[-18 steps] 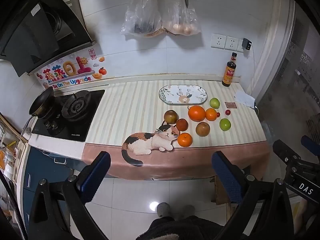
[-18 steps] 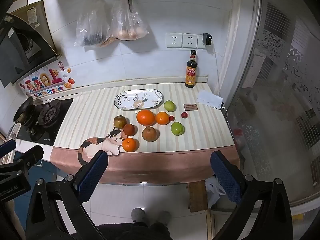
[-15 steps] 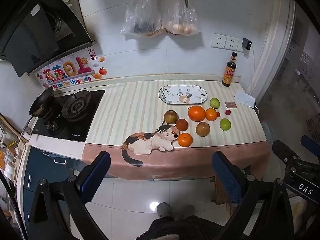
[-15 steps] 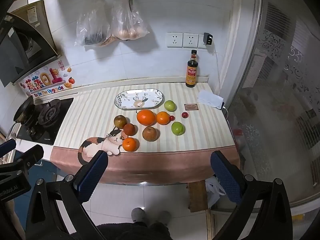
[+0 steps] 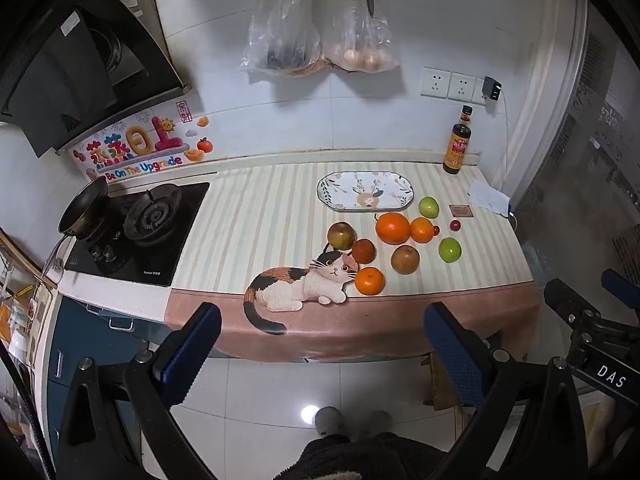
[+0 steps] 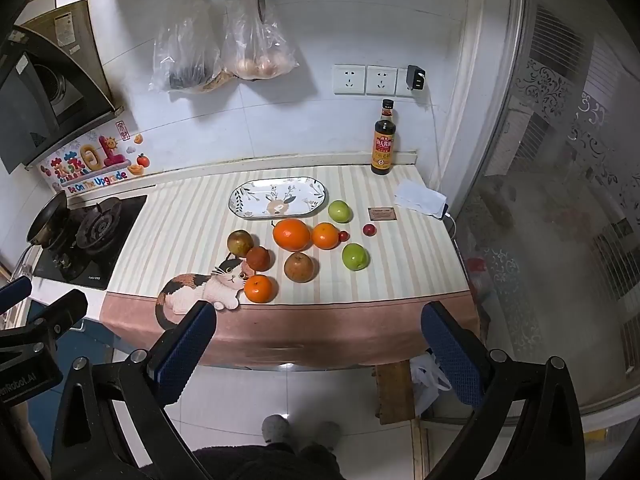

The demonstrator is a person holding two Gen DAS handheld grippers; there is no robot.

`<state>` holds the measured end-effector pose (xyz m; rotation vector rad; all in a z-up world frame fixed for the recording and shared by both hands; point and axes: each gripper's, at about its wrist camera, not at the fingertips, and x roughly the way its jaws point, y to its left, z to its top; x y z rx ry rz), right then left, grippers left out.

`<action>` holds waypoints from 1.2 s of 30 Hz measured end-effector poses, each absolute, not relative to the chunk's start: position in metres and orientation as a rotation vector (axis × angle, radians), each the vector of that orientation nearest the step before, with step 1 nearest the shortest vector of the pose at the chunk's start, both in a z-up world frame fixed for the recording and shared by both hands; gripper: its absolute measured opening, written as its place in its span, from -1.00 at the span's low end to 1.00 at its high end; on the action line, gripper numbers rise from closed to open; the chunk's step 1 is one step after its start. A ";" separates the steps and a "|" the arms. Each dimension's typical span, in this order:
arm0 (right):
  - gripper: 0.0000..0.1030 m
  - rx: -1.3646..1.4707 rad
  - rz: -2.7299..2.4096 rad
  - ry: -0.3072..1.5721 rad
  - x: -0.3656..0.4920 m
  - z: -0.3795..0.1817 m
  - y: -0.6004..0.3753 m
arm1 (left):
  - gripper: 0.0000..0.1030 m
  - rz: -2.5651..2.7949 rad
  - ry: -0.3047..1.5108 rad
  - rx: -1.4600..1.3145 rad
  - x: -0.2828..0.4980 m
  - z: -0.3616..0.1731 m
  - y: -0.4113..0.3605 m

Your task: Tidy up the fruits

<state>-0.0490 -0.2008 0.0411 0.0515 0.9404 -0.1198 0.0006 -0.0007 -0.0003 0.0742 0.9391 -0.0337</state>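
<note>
Fruits loose on striped counter cloth beside empty oval plate; left gripper and right gripper both spread wide, holding nothing, off the counter.

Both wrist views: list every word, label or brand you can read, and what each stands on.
"Be On The Upgrade": on the colourful wall sticker behind the stove.
"DAS": on the black body of the right tongs, seen from the left wrist view.
"Robot.AI", start cut off: on the body of the left tongs, seen from the right wrist view.
Sauce bottle label, small brown card, stove front-edge print: too small to read.
</note>
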 end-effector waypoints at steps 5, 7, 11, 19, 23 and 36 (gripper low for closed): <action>1.00 0.052 -0.119 0.941 -0.049 0.041 -0.200 | 1.00 -0.035 0.937 0.075 0.000 0.002 -0.002; 1.00 0.050 -0.120 0.939 -0.050 0.042 -0.200 | 1.00 -0.034 0.936 0.076 0.000 0.002 -0.003; 1.00 0.050 -0.121 0.938 -0.050 0.045 -0.201 | 1.00 -0.033 0.933 0.075 0.001 0.005 -0.001; 1.00 0.051 -0.126 0.931 -0.047 0.042 -0.200 | 1.00 -0.037 0.925 0.072 0.003 0.007 0.004; 1.00 0.050 -0.124 0.930 -0.046 0.049 -0.203 | 1.00 -0.035 0.925 0.072 0.003 0.007 0.003; 1.00 0.052 -0.123 0.930 -0.046 0.049 -0.201 | 1.00 -0.033 0.923 0.071 0.003 0.008 0.004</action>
